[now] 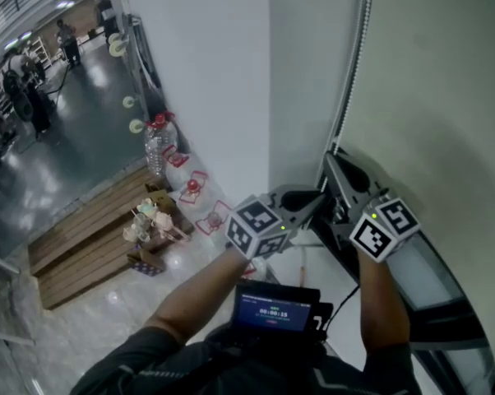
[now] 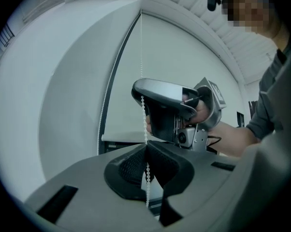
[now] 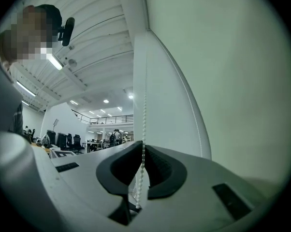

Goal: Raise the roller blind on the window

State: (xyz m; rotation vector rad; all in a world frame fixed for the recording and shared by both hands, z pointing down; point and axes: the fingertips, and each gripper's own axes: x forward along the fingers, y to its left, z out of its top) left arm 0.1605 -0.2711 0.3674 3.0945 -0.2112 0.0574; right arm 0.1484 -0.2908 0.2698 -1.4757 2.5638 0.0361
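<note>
The pale roller blind [image 1: 428, 81] hangs over the window to my right, its lower edge above a dark gap [image 2: 121, 146]. A white bead chain [image 2: 141, 57] runs down beside it. My left gripper [image 2: 146, 151] is shut on the chain, which passes between its black pads and dangles below. My right gripper [image 3: 142, 151] is shut on the same chain [image 3: 144, 124] a little higher up; in the left gripper view it shows as a grey body [image 2: 143, 98] just above. In the head view the left gripper [image 1: 317, 197] and right gripper [image 1: 334, 161] meet by the window frame.
The dark window frame [image 1: 445, 303] runs along the lower right. A white wall [image 1: 206, 72] stands straight ahead. Far below on the left lie wooden planks [image 1: 91, 237], water bottles [image 1: 155, 151] and small clutter. A small screen [image 1: 272, 311] sits at the person's chest.
</note>
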